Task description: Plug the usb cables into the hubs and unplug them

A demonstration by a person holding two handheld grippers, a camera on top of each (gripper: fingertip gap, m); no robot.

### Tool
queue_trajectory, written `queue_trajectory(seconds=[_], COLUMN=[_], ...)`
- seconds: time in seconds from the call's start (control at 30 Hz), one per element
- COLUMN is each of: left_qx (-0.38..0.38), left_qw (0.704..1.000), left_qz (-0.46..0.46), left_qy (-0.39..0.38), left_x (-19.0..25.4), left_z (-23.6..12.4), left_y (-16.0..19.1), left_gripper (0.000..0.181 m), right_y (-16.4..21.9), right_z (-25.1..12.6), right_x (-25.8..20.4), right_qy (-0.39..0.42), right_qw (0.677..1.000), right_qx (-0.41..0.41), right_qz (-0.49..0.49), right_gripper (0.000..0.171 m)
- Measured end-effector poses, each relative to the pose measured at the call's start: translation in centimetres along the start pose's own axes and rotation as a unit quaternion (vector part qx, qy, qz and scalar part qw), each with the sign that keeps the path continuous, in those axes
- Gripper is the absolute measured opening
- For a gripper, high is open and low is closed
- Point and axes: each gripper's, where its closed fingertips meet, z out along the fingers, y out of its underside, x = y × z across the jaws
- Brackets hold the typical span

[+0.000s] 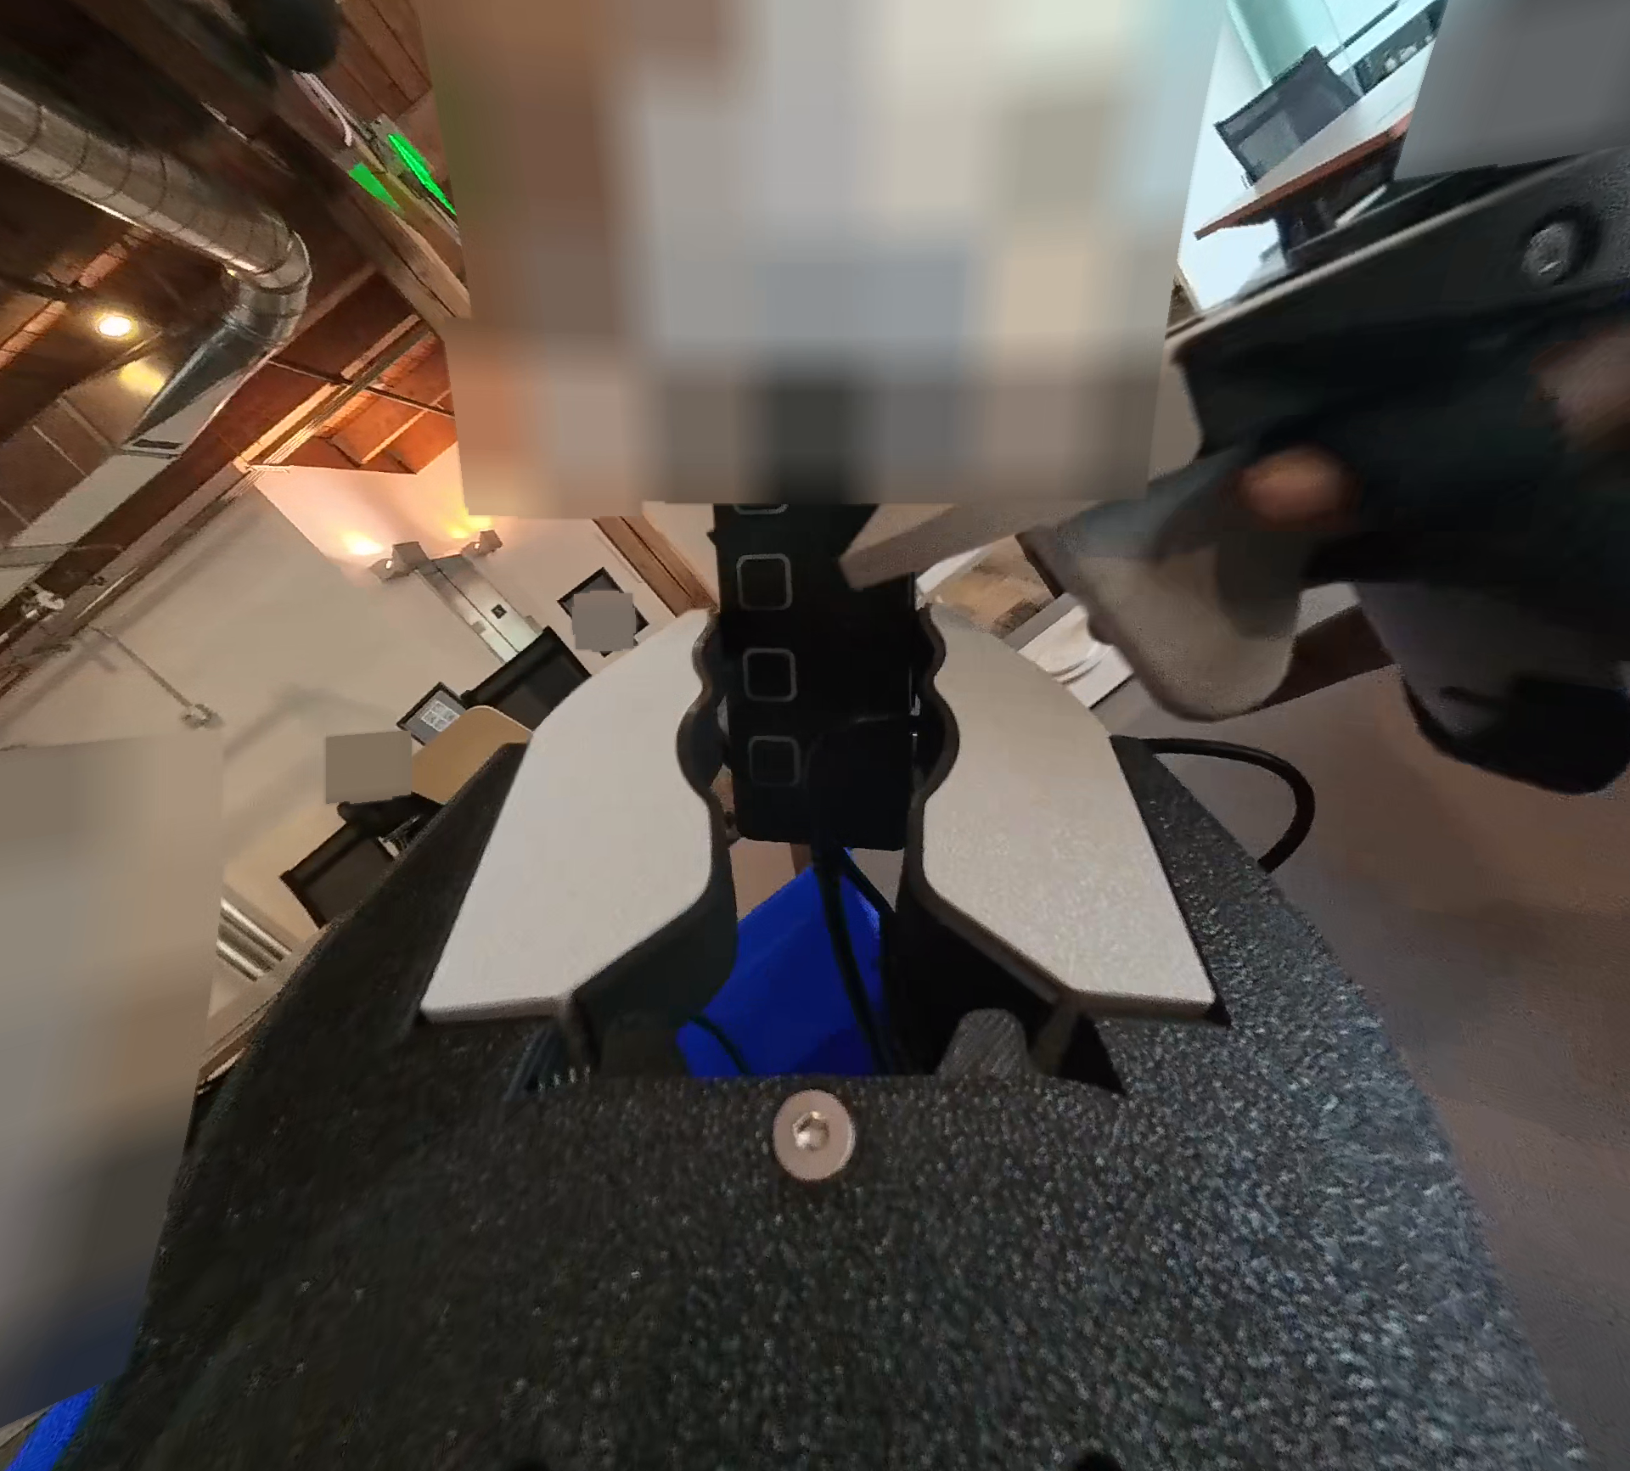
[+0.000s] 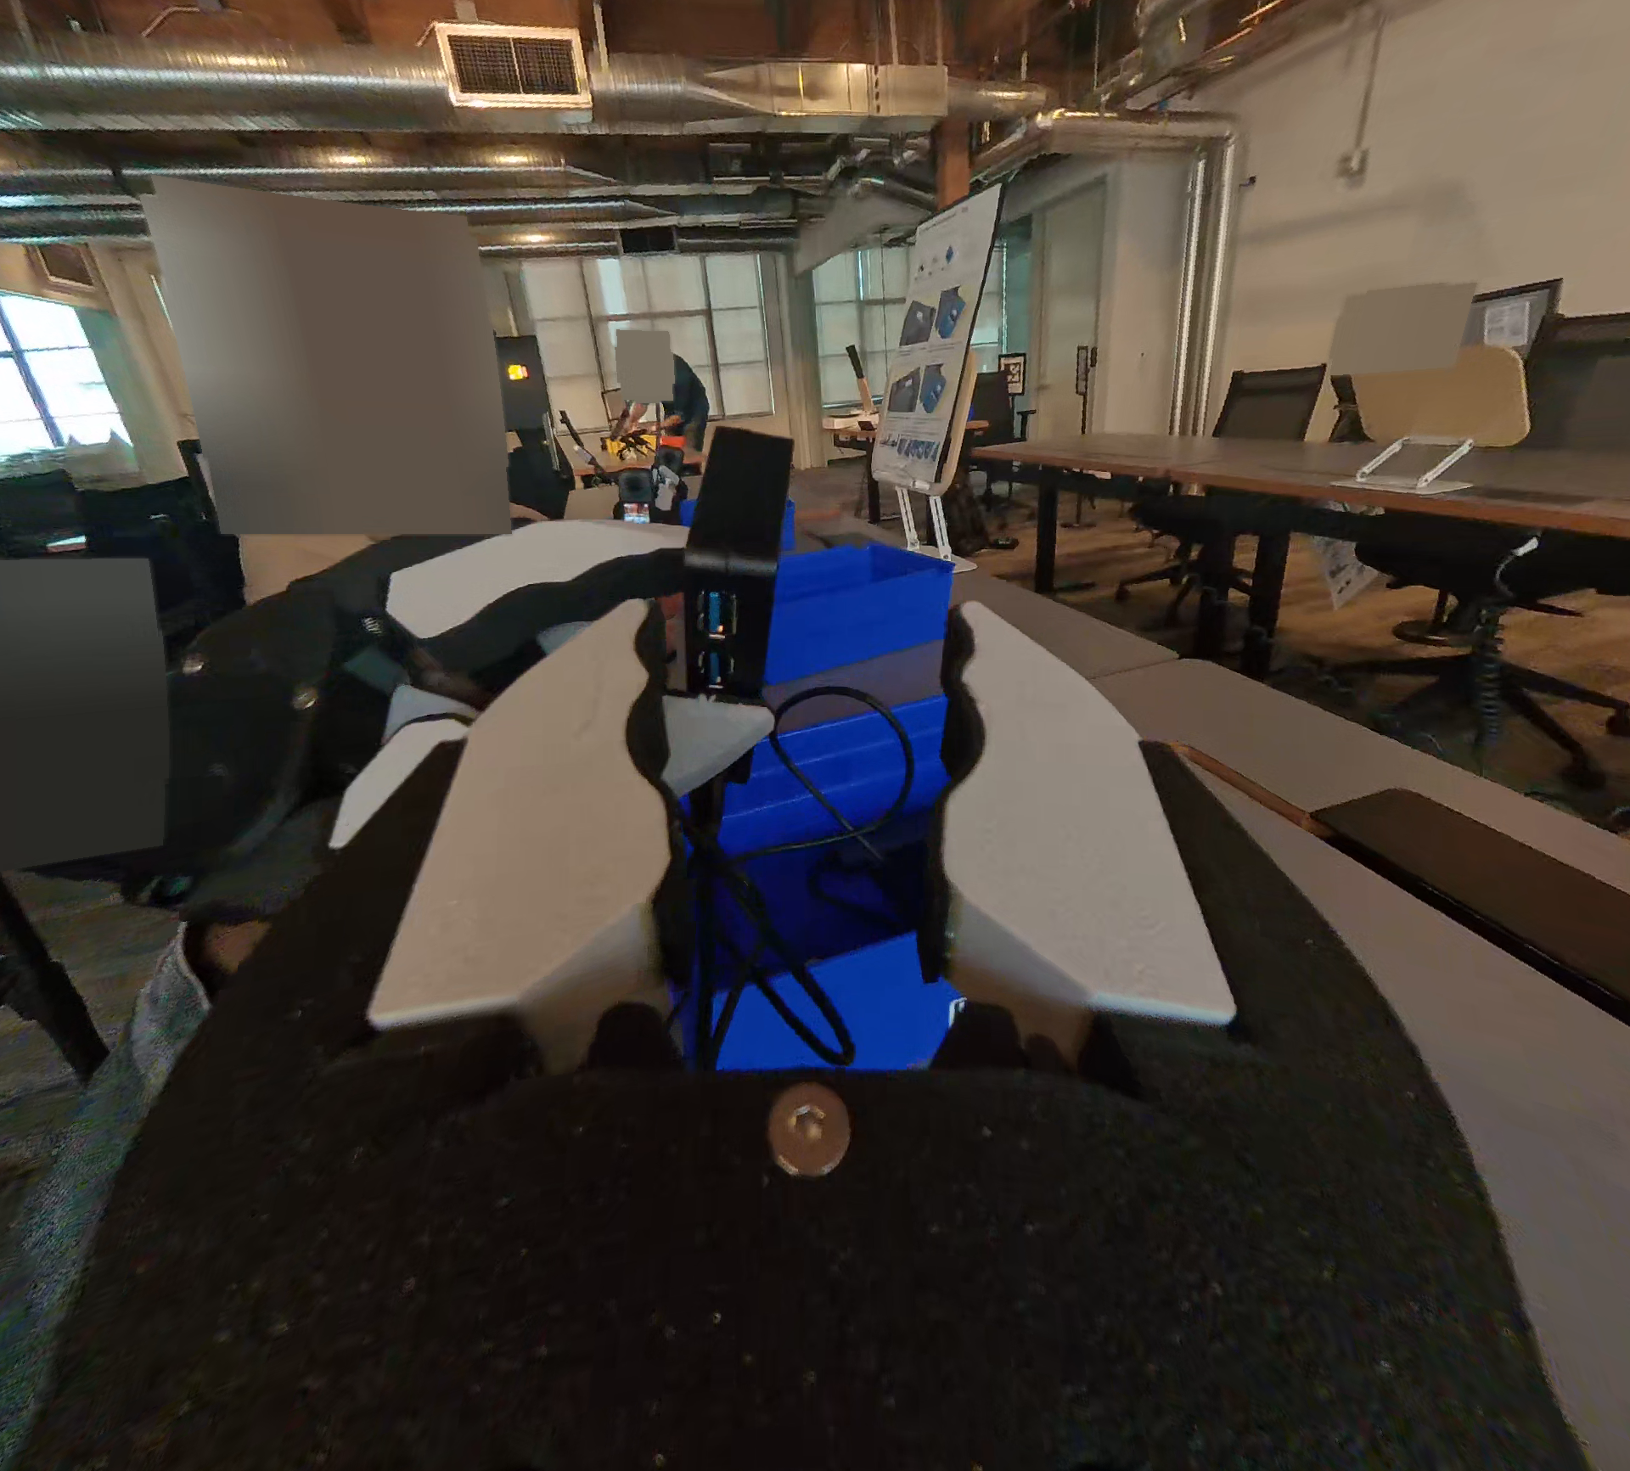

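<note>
Left tool (image 1: 816,723) grips black hub (image 1: 798,688) upright between its fingers; right tool (image 2: 798,710) wide, empty, just before hub's ports. Blue bin (image 2: 860,776) beyond, cable (image 2: 847,794) draped. Step: fetching plug; next, pinch it, align with port.

The gap between the right tool's (image 2: 798,670) fingers stands wide, but the black USB hub (image 2: 741,556), held upright by the left tool (image 2: 706,710), fills its left part. Looped black cable (image 2: 847,776) hangs across the middle. Behind rise the walls of blue bins (image 2: 873,591). To the right, the grey surface (image 2: 1235,714) lies bare up to a dark flat slab (image 2: 1482,882).
</note>
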Motion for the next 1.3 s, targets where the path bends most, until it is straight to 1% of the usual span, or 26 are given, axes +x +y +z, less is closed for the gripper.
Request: queue_trajectory(seconds=[0.1, 0.2, 0.27, 0.3, 0.43, 0.57, 0.67, 0.73, 0.8, 0.87, 0.93, 1.07, 1.2, 1.3], left_qx=[-0.005, -0.011, -0.014, -0.015, -0.009, 0.021, 0.059, 0.086, 0.110, 0.121, 0.110, 0.072, 0.060, 0.044], left_qw=[1.000, 1.000, 0.999, 0.999, 0.999, 0.996, 0.987, 0.969, 0.947, 0.928, 0.916, 0.906, 0.888, 0.890], left_qz=[0.012, 0.028, 0.039, 0.043, 0.043, 0.028, -0.058, -0.135, -0.199, -0.244, -0.272, -0.264, -0.242, -0.219], left_qy=[0.000, -0.005, -0.002, 0.000, 0.020, 0.080, 0.137, 0.191, 0.228, 0.256, 0.275, 0.324, 0.385, 0.397], left_x=[0.1, 0.1, 0.3, 0.4, 1.0, 2.0, 1.5, 1.0, 0.2, -0.4, -0.4, 2.0, 5.0, 6.1], left_z=[0.1, 0.0, 0.1, 0.1, 0.2, -0.4, -1.6, -3.0, -4.2, -5.0, -5.1, -4.6, -4.8, -4.7], left_y=[0.1, 0.1, 0.1, 0.2, 0.0, -0.3, -0.8, -1.0, -1.1, -0.9, -0.5, 0.3, -0.1, 0.1], left_gripper=[0.041, 0.041, 0.041, 0.041, 0.041, 0.040, 0.041, 0.046, 0.047, 0.047, 0.047, 0.047, 0.046, 0.044], right_y=[0.7, 0.9, 1.0, 1.0, 1.0, 1.0, 1.2, 1.3, 1.3, 1.5, 1.7, 2.2, 2.9, 3.0], right_z=[0.6, 0.7, 0.6, 0.5, -0.2, -1.0, -1.9, -2.5, -3.1, -3.5, -3.7, -3.8, -3.5, -3.6], right_x=[0.0, -0.3, -0.8, -1.1, -1.2, -1.2, -0.9, -1.0, -1.2, -1.6, -2.2, -3.7, -4.5, -5.0], right_qy=[-0.005, -0.017, -0.031, -0.038, -0.039, -0.063, -0.085, -0.110, -0.138, -0.163, -0.193, -0.251, -0.277, -0.289], right_qw=[1.000, 1.000, 0.999, 0.999, 0.997, 0.996, 0.994, 0.992, 0.988, 0.984, 0.978, 0.964, 0.954, 0.949], right_qx=[-0.006, -0.002, -0.003, -0.005, -0.007, -0.010, -0.018, -0.024, -0.031, -0.040, -0.049, -0.074, -0.098, -0.110], right_qz=[-0.002, -0.006, -0.018, -0.027, -0.059, -0.061, -0.063, -0.059, -0.057, -0.062, -0.065, -0.053, -0.059, -0.064], right_gripper=[0.055, 0.046, 0.032, 0.022, 0.018, 0.017, 0.017, 0.017, 0.017, 0.017, 0.017, 0.017, 0.017, 0.017])
